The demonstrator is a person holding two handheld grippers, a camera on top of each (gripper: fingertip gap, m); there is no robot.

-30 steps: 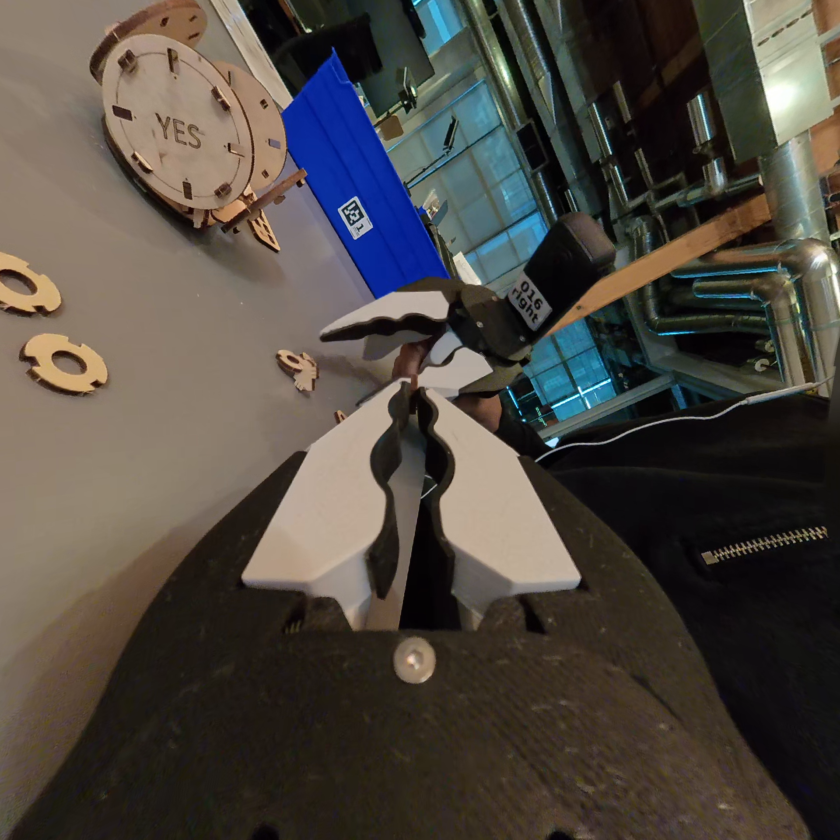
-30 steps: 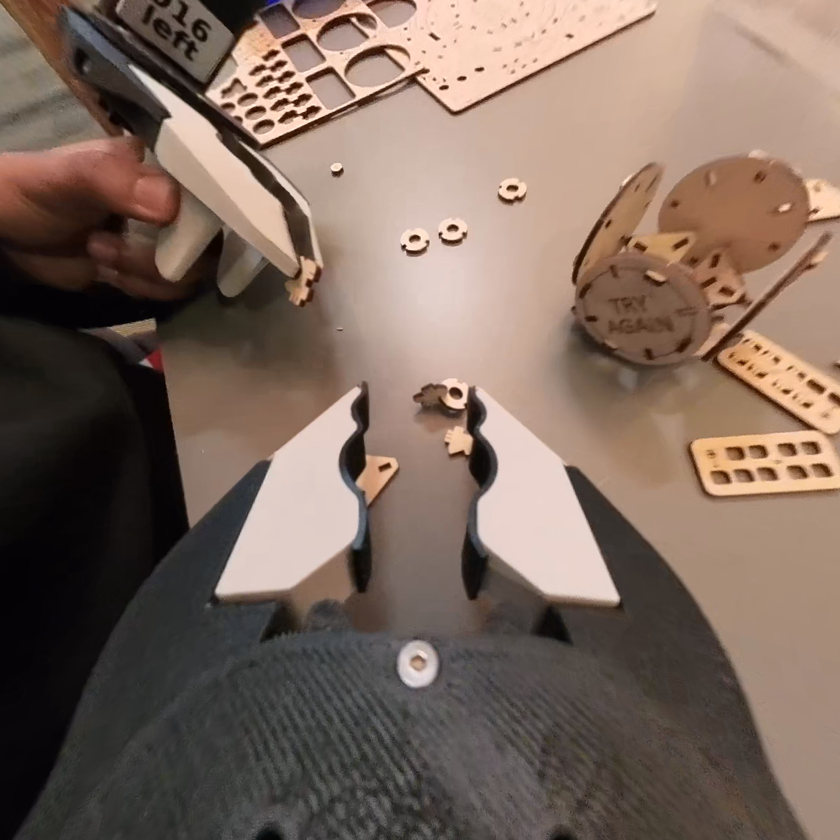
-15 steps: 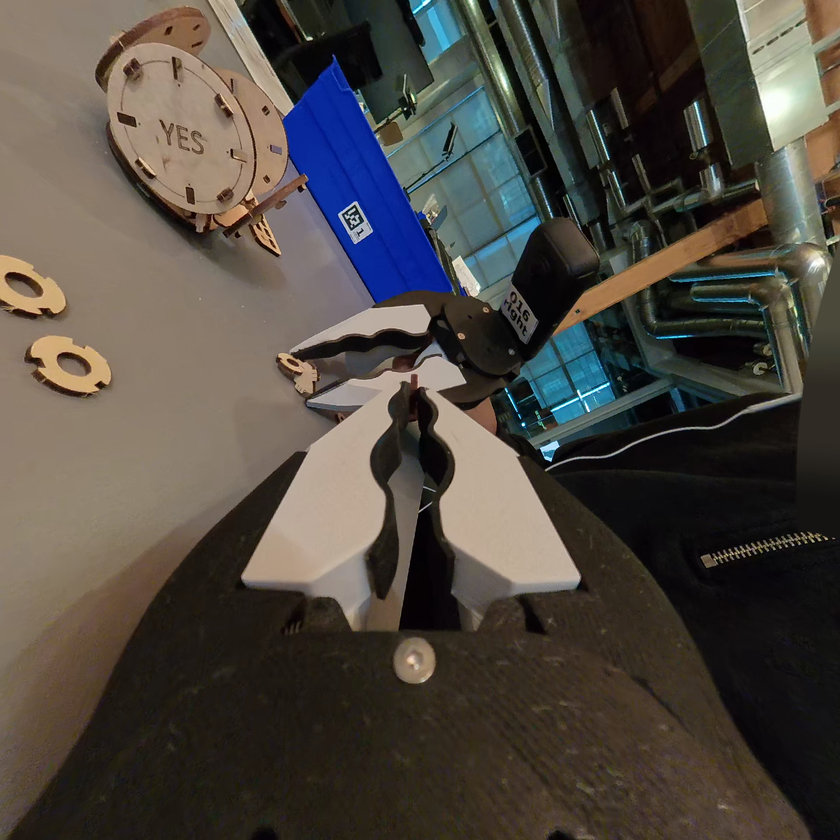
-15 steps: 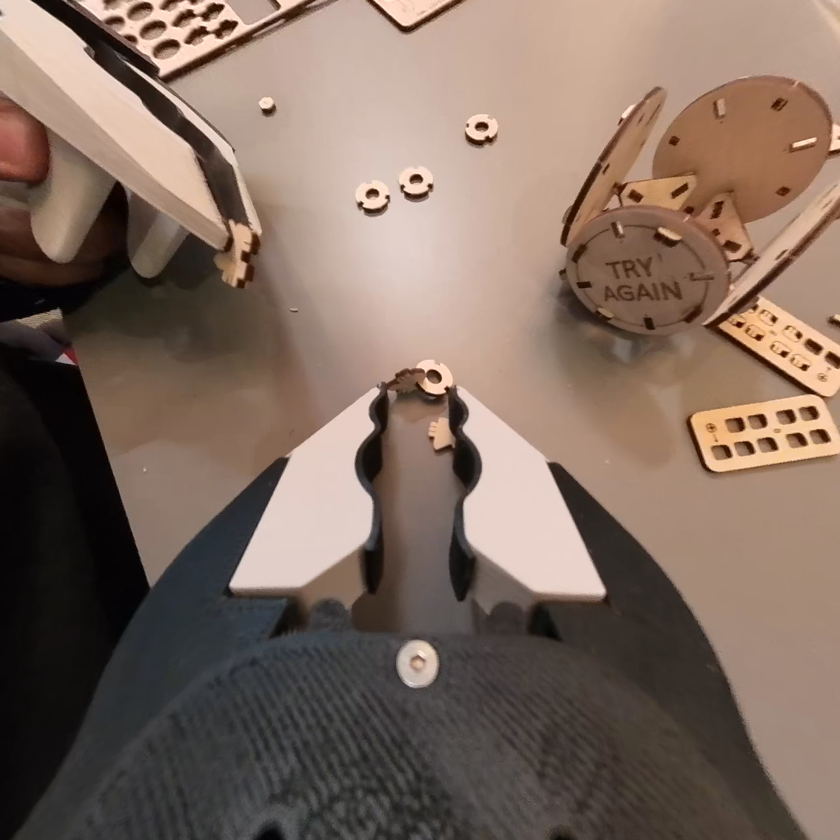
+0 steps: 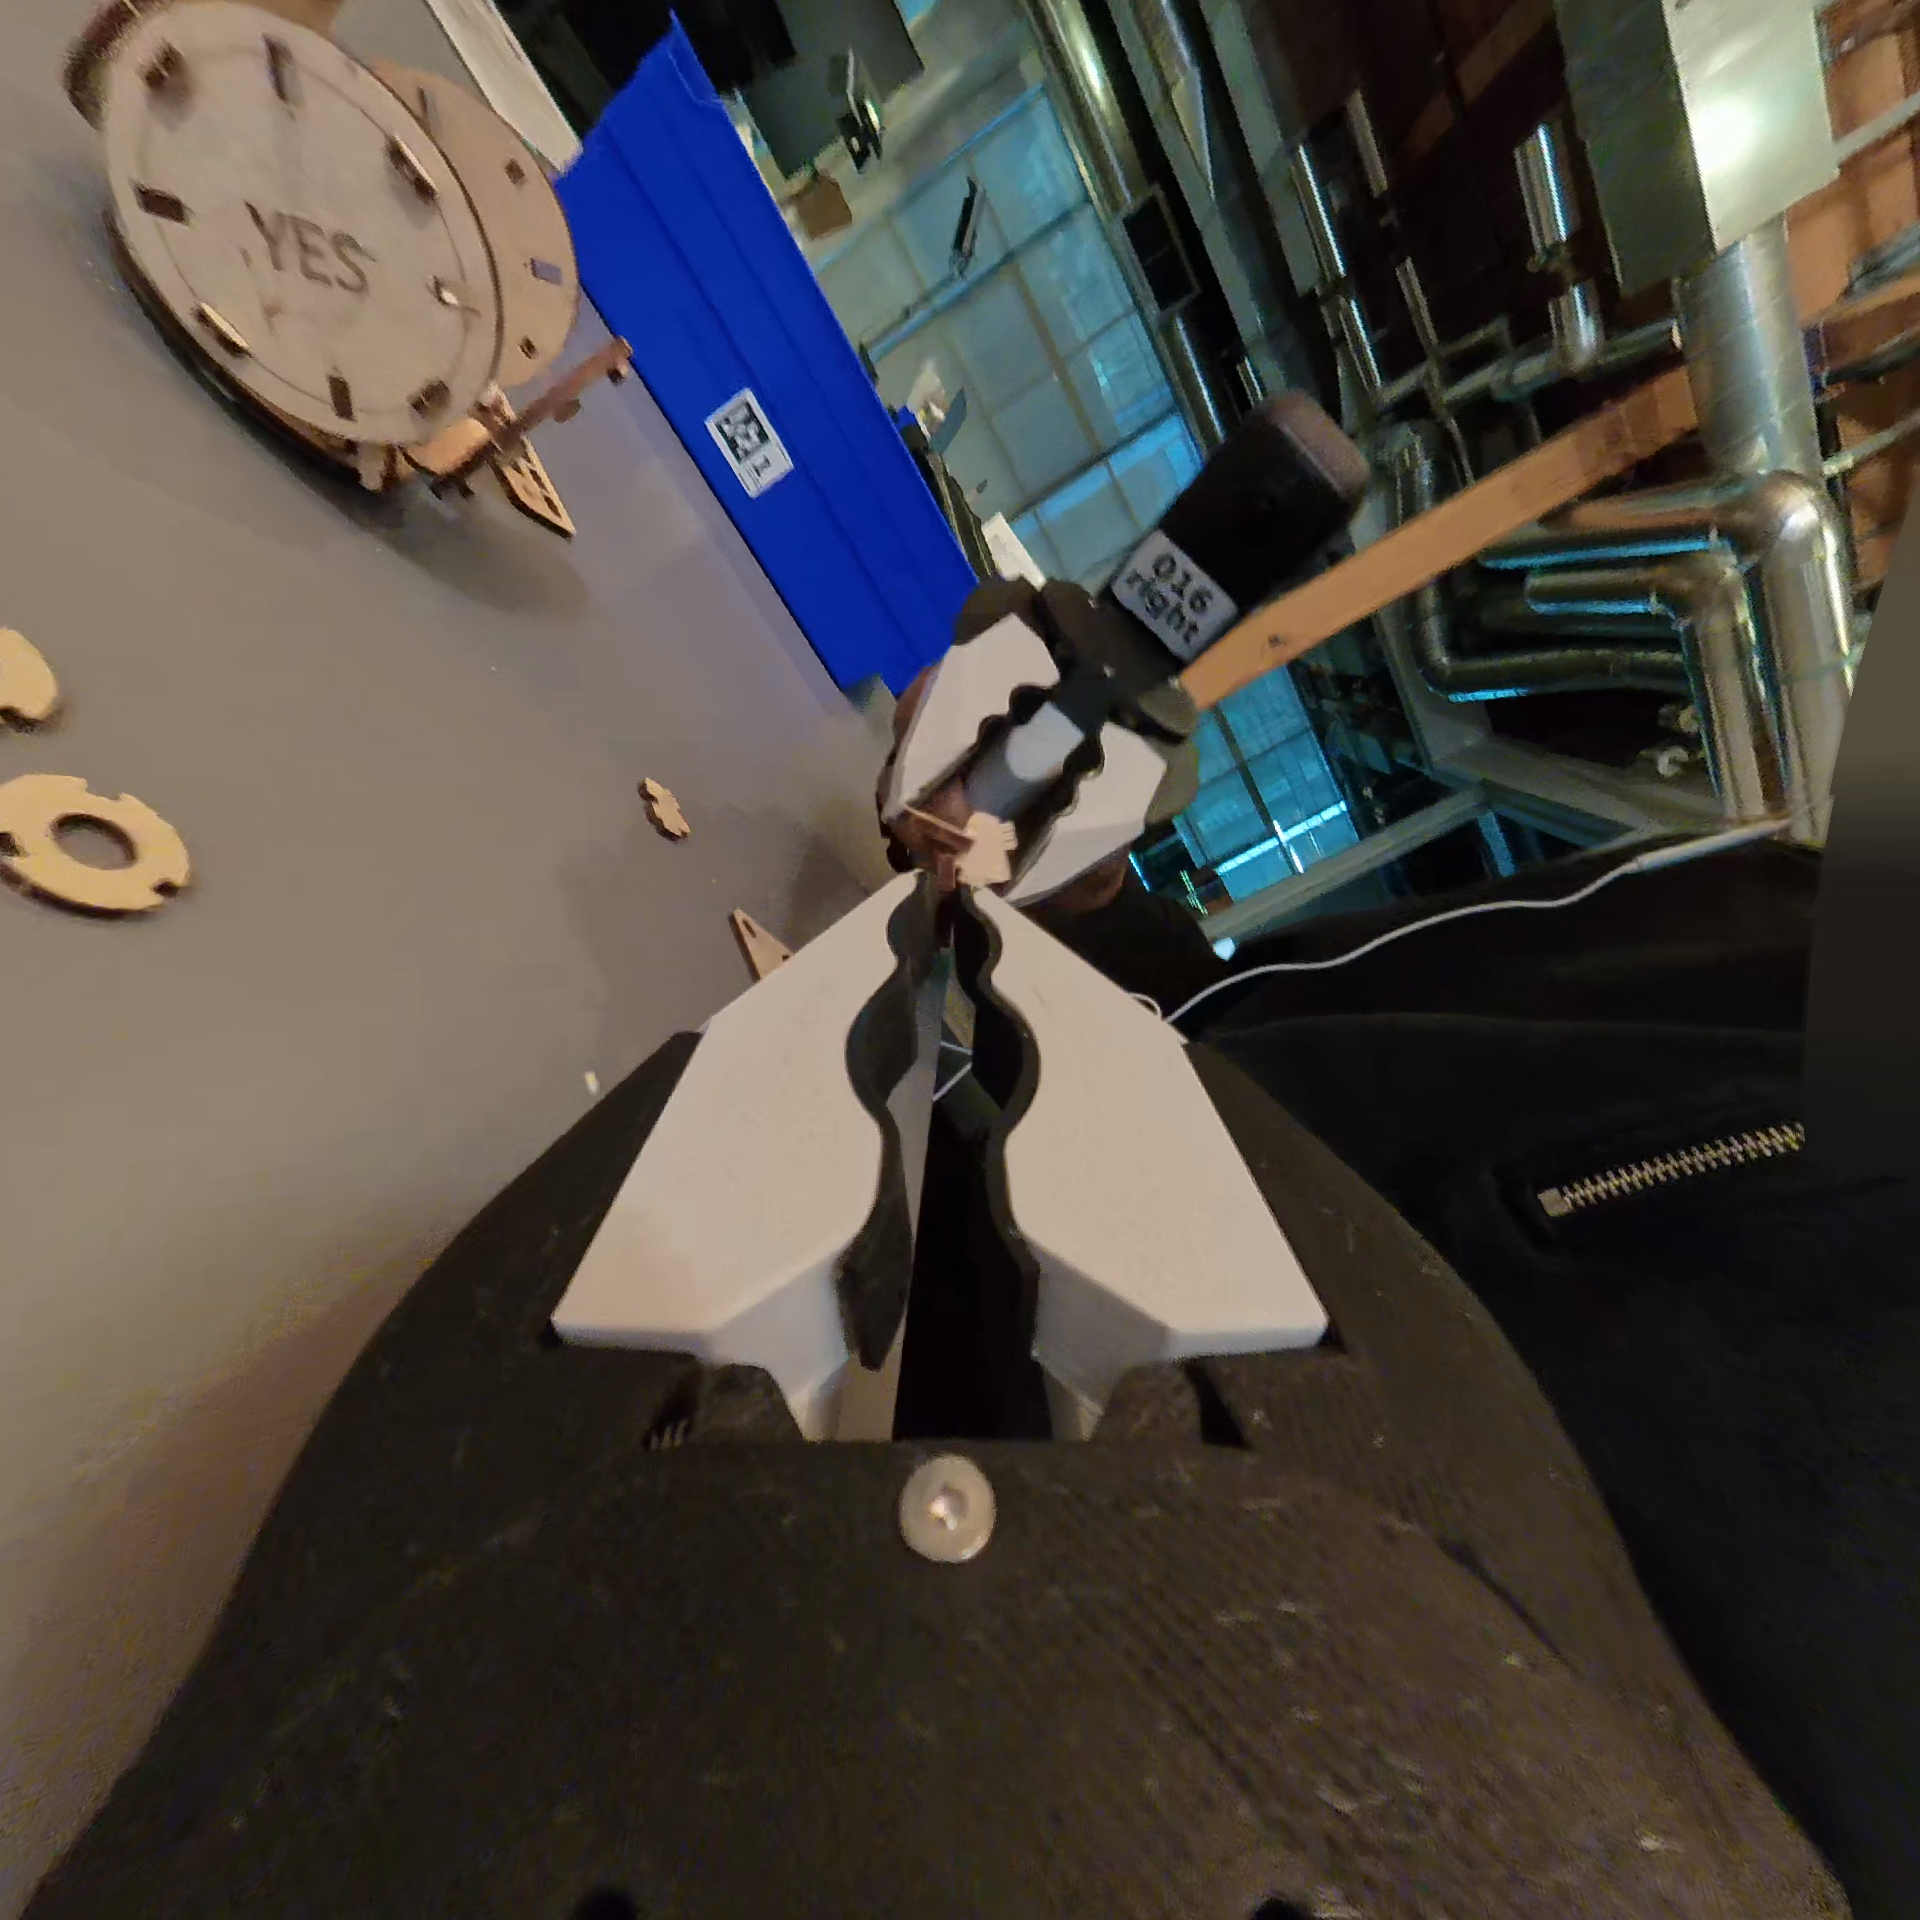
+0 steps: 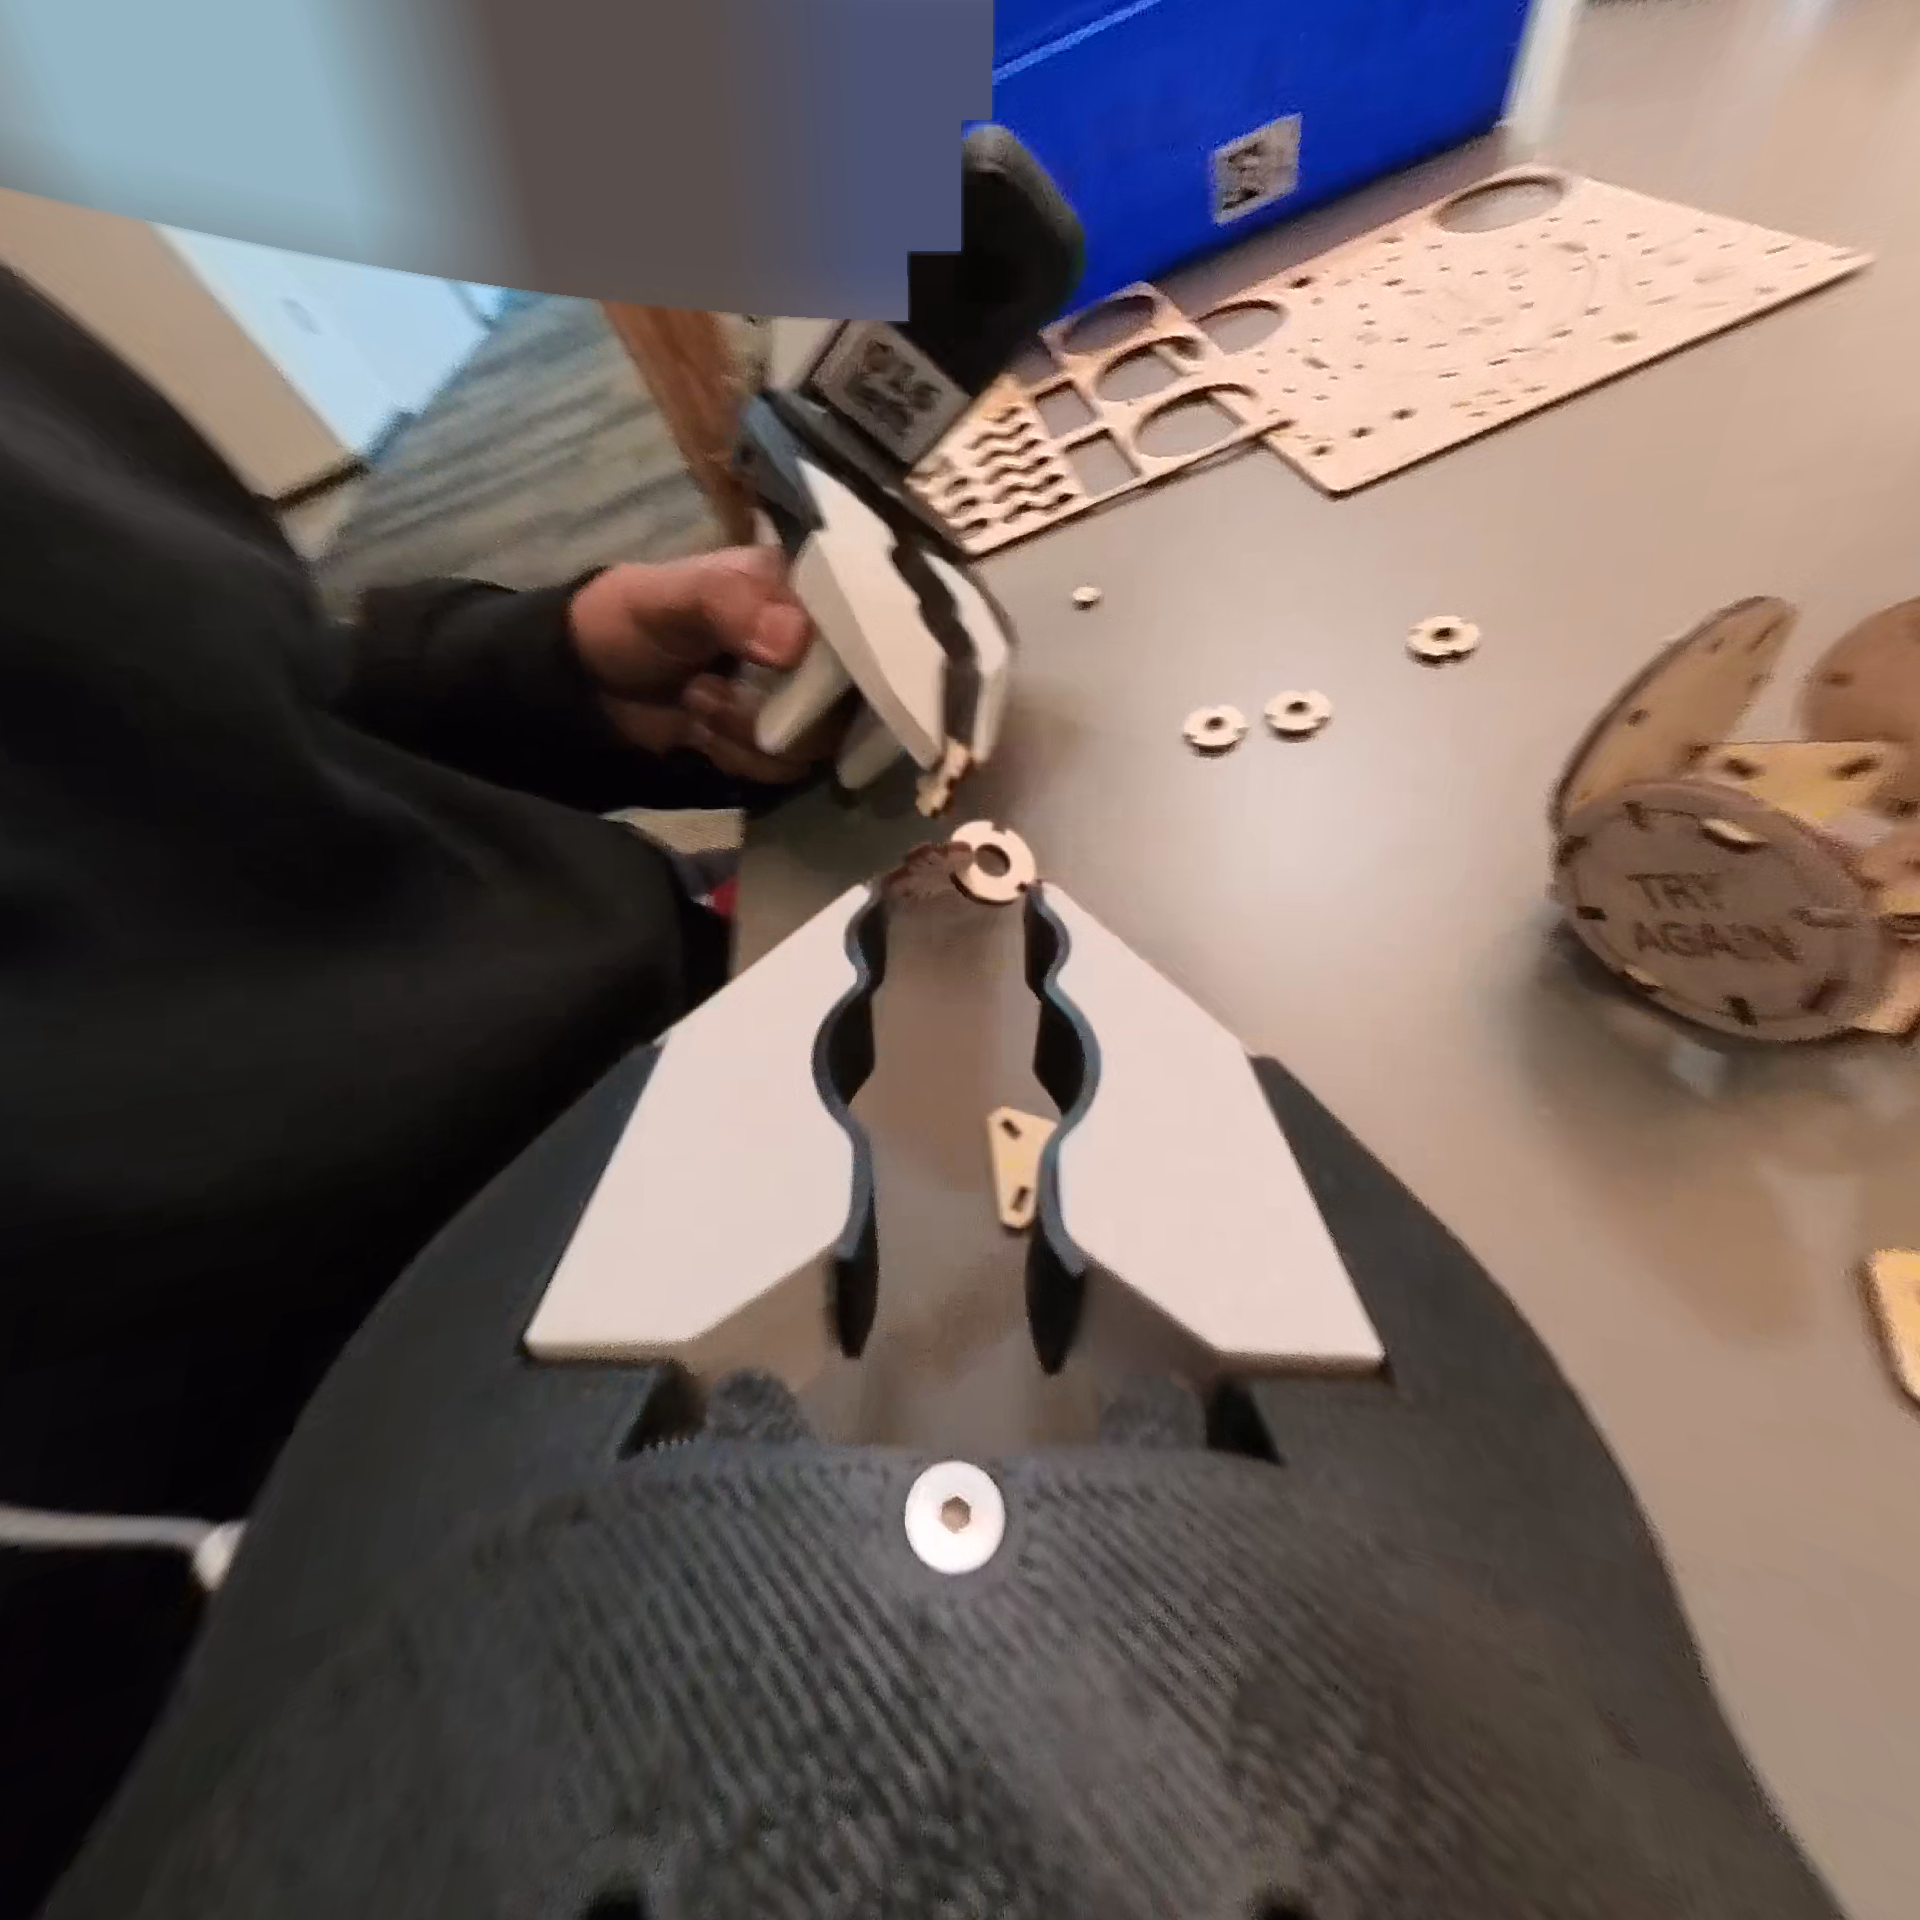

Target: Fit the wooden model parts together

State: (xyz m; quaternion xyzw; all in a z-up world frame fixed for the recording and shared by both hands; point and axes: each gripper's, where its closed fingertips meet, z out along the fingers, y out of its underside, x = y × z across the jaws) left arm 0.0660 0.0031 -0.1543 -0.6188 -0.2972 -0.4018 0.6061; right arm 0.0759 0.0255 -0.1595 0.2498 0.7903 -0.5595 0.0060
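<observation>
My left gripper (image 5: 940,899) is shut on a small thin notched wooden piece (image 5: 943,881), seen edge-on at its tips. The right wrist view shows that gripper (image 6: 951,753) with the piece (image 6: 940,781) sticking out below its tips. My right gripper (image 6: 951,894) is shut on a small wooden ring joined to a darker notched piece (image 6: 995,860), held above the grey table (image 6: 1351,1039). In the left wrist view the right gripper (image 5: 956,842) faces mine with its piece (image 5: 987,847) almost touching my tips.
A wooden drum assembly with round lettered discs (image 6: 1725,914) stands at the right. Loose wooden rings (image 6: 1257,717), a triangular piece (image 6: 1013,1174), cut-out plywood sheets (image 6: 1455,312) and a blue bin (image 6: 1247,125) lie beyond. A person's black jacket (image 6: 260,831) fills the left. Left and right tips are no more than a few centimetres apart.
My right gripper closed on the ring piece on the table, lifted it and brought it up to the left gripper's tips. The left gripper stayed shut on its piece.
</observation>
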